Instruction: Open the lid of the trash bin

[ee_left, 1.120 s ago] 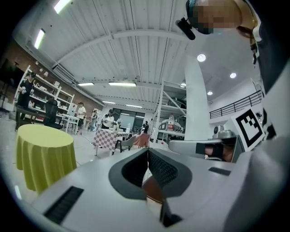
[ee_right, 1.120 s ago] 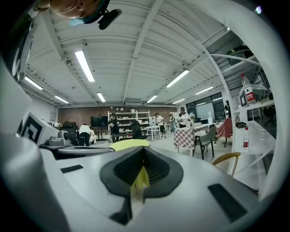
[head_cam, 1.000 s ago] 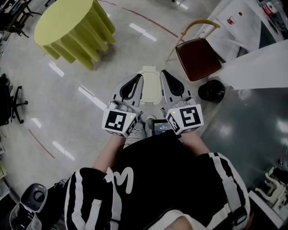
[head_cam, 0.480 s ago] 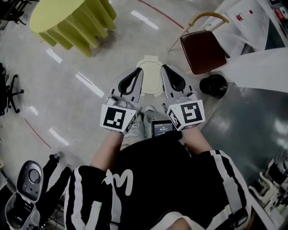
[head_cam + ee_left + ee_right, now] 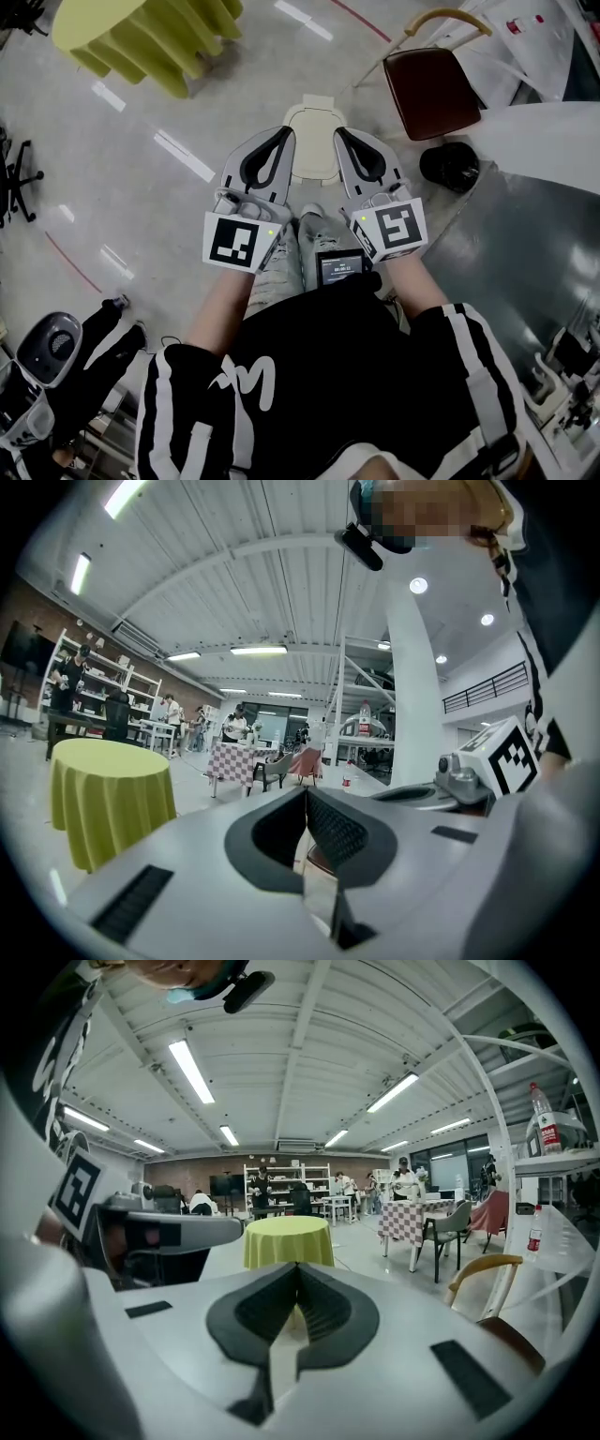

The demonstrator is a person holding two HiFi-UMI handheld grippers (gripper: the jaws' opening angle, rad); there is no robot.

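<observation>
Smooth plastic lid (image 5: 314, 131), glossy floor (image 5: 234, 84)

Loose black top (image 5: 309, 375) with white side stripes and white lettering, light grey trousers (image 5: 281, 267).

Yellow table (image 5: 141, 37), brown chair (image 5: 431, 89), perhaps black bucket (image 5: 448, 166)

Bright and even throughout, lit from above by long ceiling strip lights (image 5: 191, 1071) and round recessed lamps (image 5: 419, 585). Streaked with white glare from those lights on the polished floor (image 5: 183, 155); only faint, soft shadows beneath. Strongly bent by fisheye in both gripper views, with black vignetted corners. Soft and out of focus close up on the left gripper (image 5: 306, 791) and right gripper (image 5: 298, 1267); sharper farther into the hall. Slightly grainy in the head view.
</observation>
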